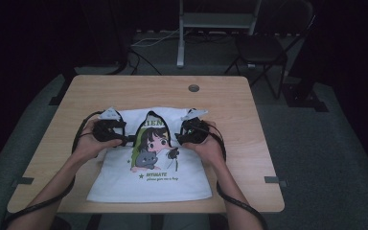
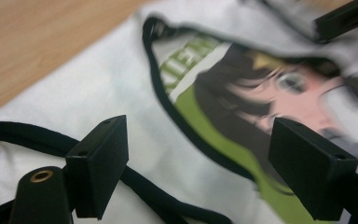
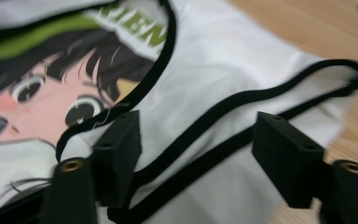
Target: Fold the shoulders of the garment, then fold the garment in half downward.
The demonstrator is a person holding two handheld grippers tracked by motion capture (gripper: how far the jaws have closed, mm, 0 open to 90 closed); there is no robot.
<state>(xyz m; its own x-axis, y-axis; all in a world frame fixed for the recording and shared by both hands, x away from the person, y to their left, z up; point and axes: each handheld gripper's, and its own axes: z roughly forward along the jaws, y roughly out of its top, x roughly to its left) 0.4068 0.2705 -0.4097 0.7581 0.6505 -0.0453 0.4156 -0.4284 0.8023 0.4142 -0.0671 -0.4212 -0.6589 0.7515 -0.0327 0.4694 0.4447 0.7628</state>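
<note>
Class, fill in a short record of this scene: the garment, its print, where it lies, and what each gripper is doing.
garment: white sleeveless top with black trim, folded
print: cartoon girl with a grey cat, green lettering
surface: wooden table
left gripper: jaws open, over the top's black-edged strap, not clamping it
right gripper: jaws open, over the other strap, not clamping it
hands: one on each gripper, at the top's upper corners
behind table: folding chair
</note>
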